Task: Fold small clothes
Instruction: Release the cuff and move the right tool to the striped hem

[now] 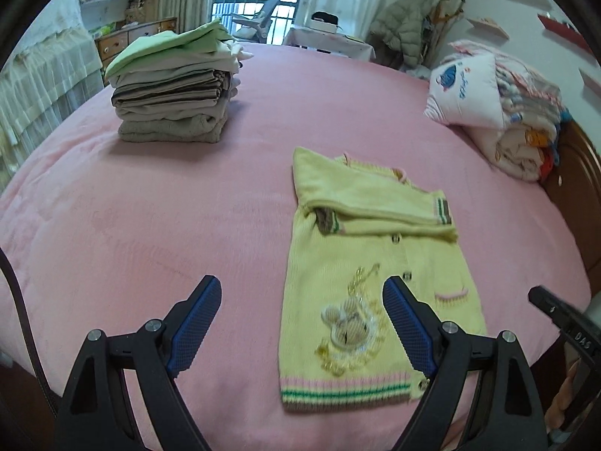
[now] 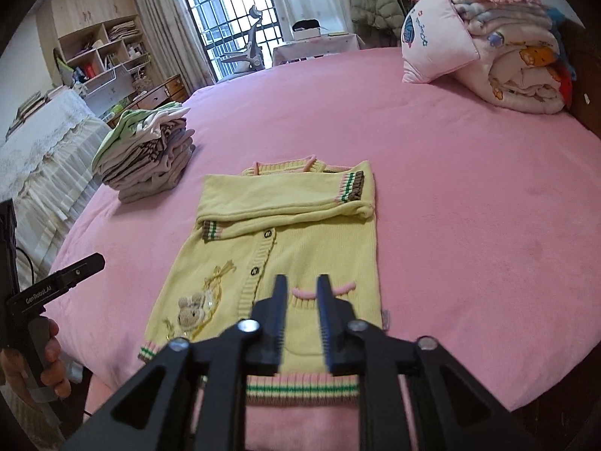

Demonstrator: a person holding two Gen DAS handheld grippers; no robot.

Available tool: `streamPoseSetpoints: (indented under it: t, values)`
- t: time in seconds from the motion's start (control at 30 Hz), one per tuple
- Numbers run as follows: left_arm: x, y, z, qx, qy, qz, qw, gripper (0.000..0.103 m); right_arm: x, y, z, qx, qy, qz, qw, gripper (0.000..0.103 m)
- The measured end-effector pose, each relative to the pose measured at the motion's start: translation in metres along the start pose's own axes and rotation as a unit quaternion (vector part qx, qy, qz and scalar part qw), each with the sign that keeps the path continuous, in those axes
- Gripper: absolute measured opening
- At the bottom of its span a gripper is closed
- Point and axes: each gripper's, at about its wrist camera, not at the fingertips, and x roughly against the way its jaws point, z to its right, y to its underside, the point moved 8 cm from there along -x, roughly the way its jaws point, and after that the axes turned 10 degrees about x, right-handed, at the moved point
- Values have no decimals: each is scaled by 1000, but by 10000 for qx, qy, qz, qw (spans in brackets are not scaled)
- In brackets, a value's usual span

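My left tool (image 1: 300,323) gapes, my right tool (image 2: 302,315) stands slightly apart, both empty above the sleeve-folded yellow cardigan (image 2: 300,233); next, grip its hem and fold upward

Pink bed (image 2: 450,195) as landmark. At its far right corner, a pink-and-white pillow (image 2: 432,41) leaning against a rolled cartoon-print quilt (image 2: 526,71). Beyond its far edge, a barred window (image 2: 229,11) with curtains, a small cloth-covered side table (image 2: 319,43) and a pale puffer jacket (image 2: 375,0) hanging. Off its left side, a lace-covered chest (image 2: 45,143), wooden drawers (image 2: 165,90) and open wall shelves (image 2: 101,49) crammed with books and boxes.
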Motion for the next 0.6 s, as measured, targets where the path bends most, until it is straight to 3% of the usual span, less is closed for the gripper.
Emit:
streamPoseSetpoints:
  t: [0.6]
  values:
    - [-24,66,-17,-343,-206,-664,9970,87,-4,94,18,-114,34,-688,9976,30]
